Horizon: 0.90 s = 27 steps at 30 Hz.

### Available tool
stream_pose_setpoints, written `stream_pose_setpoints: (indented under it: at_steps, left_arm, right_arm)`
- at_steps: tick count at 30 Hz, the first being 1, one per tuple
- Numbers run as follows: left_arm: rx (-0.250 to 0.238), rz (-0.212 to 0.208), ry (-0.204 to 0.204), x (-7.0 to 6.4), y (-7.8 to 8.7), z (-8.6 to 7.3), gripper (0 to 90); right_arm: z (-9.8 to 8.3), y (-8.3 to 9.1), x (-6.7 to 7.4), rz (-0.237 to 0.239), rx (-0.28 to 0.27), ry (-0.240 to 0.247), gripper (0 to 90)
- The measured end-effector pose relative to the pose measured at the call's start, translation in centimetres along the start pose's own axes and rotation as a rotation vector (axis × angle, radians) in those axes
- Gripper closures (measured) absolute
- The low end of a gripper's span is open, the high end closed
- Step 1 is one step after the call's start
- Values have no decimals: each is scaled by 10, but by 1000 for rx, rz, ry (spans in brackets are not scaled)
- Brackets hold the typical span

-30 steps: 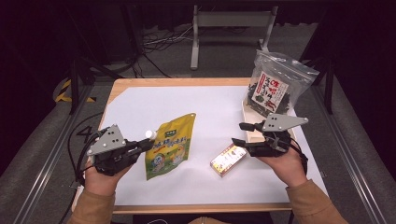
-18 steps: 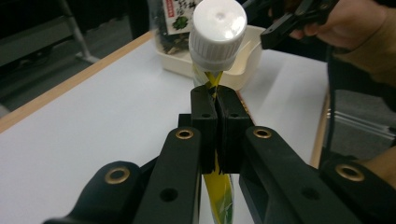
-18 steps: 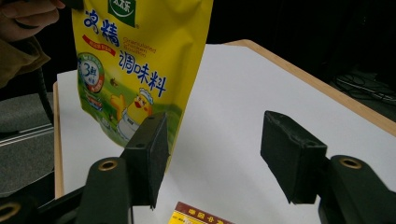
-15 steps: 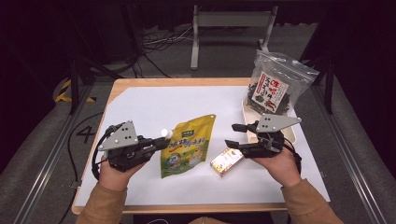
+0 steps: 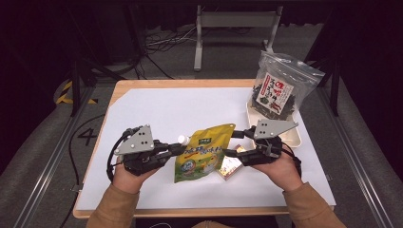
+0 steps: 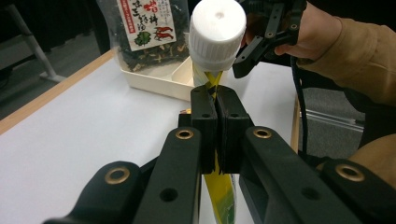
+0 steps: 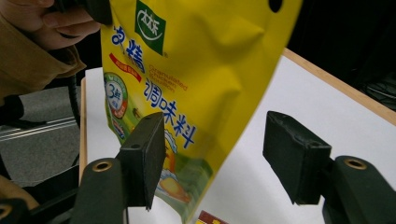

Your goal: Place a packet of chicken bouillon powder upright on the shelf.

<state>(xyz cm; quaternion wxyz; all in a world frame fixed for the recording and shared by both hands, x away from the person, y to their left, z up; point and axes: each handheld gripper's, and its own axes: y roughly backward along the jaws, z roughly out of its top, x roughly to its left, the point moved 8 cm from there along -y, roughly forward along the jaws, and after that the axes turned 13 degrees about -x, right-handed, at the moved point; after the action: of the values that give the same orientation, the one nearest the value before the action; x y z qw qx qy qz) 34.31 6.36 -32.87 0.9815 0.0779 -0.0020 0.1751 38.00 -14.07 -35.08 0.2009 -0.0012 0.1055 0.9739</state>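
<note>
The yellow seasoning pouch [image 5: 204,152] hangs lifted off the counter [image 5: 157,114], well in front of the cream tray [image 5: 291,138] and to its left. The left gripper [image 5: 177,148] has its fingers [image 6: 205,121] pressed together on the pouch's edge just below the white screw cap [image 6: 216,32]. The right gripper [image 5: 227,153] has come up to the pouch's other edge; its fingers [image 7: 147,156] have just been opening and stand spread, the pouch partly between them but not pinched. So the pick-up looks done, while a second grip, or work on the cap, seems still ahead.

The pouch reads "Granulated Chicken Flavour" beside blue Chinese characters, with a green logo and a round "3" badge. The dried-food bag [image 5: 278,88] standing in the tray bears a red-and-white Japanese label. A small box [image 5: 230,166] lies just right of the pouch.
</note>
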Motion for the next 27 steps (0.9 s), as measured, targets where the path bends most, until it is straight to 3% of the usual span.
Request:
stream_pose_setpoints:
  at_steps: [9, 12, 15, 18, 19, 27]
  left_arm:
    - [-19, -32, -5, -5, -5, 1, 879]
    - [-24, -34, -3, -5, -5, 1, 879]
    - [-25, -36, 3, -5, -4, 0, 878]
    - [-27, -27, 3, -3, -4, 0, 877]
    - [-28, -27, 1, -3, -4, 0, 877]
    - [-48, -17, 19, -1, -2, -1, 872]
  right_arm:
    - [-2, -6, 7, 63, -5, -18, 448]
    - [-3, -7, 10, 90, -5, -36, 525]
    - [-4, -5, 10, 93, 12, -53, 701]
    - [-3, -3, 10, 118, 13, -118, 795]
    - [-3, -2, 11, 122, 16, -110, 822]
    - [2, 0, 16, 104, 27, -118, 858]
